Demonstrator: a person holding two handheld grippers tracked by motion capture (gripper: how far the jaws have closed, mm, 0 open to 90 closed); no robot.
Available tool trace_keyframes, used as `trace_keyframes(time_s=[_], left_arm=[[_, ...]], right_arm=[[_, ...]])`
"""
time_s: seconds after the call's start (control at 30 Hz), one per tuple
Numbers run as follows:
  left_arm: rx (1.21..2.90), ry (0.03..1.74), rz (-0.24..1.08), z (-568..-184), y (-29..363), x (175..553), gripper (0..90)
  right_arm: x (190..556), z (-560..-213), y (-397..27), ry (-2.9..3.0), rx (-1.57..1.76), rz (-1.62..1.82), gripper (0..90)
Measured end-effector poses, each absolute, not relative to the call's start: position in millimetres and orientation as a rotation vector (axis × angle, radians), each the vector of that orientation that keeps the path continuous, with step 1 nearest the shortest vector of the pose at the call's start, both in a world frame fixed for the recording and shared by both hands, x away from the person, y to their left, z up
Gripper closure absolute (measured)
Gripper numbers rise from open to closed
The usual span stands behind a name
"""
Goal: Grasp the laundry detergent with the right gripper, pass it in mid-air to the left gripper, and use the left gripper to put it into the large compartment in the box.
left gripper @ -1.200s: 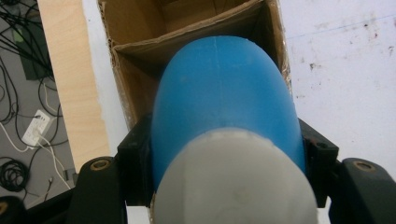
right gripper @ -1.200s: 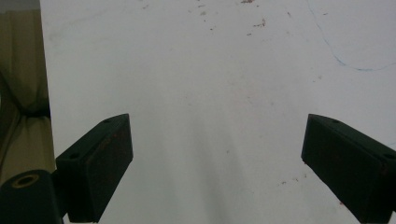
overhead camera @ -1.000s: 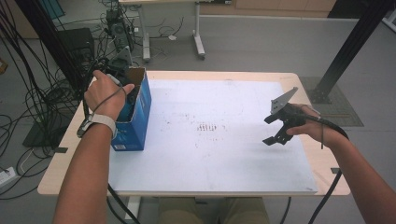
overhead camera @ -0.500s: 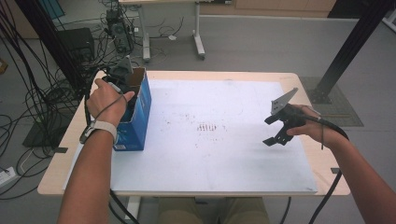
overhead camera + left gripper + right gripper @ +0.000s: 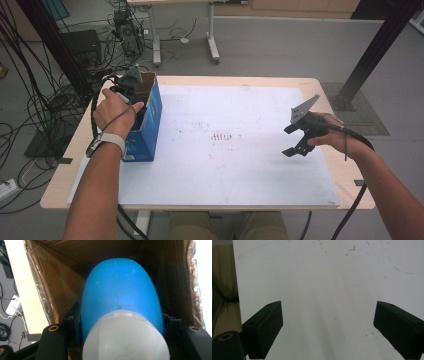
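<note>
A blue cardboard box [image 5: 148, 131] with an open top stands at the table's left edge. My left gripper [image 5: 133, 84] reaches down into it, tips hidden by the hand and box walls. In the left gripper view the jaws are shut on a rounded blue object with a white near end [image 5: 120, 290], inside the box's brown walls [image 5: 45, 290]. My right gripper [image 5: 290, 141] hovers over the right part of the white mat [image 5: 225, 165]. Its jaws stand wide open [image 5: 328, 332] with nothing between them.
The white mat covers most of the wooden table [image 5: 70, 165] and bears small dark marks [image 5: 220, 137] near its middle. Cables [image 5: 45, 100] and a black frame post [image 5: 55, 45] crowd the floor at the left. Another post [image 5: 375, 55] stands at the far right.
My left hand and forearm have shifted slightly at the box's open top. The right gripper has stayed put.
</note>
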State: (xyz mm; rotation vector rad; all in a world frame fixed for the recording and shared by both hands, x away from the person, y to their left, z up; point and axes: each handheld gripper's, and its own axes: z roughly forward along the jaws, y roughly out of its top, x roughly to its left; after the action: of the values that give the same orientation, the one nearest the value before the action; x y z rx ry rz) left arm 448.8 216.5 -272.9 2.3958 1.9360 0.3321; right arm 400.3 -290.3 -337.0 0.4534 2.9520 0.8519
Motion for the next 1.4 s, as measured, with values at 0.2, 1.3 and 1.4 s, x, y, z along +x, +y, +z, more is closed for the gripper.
trace_keyframes(time_s=[0.2,1.3,1.4], left_arm=[[2.398,1.939,0.328,-272.8,216.8,448.8,37.1],[2.391,1.955,0.318,-272.9,218.0,448.9,37.0],[2.391,1.954,0.316,-272.9,218.3,449.0,37.0]], right_arm=[[400.3,-336.8,-288.9,2.955,0.449,0.848,8.7],[399.3,-336.3,-288.7,2.955,0.440,0.843,8.7],[399.0,-336.5,-288.5,2.955,0.446,0.841,8.7]])
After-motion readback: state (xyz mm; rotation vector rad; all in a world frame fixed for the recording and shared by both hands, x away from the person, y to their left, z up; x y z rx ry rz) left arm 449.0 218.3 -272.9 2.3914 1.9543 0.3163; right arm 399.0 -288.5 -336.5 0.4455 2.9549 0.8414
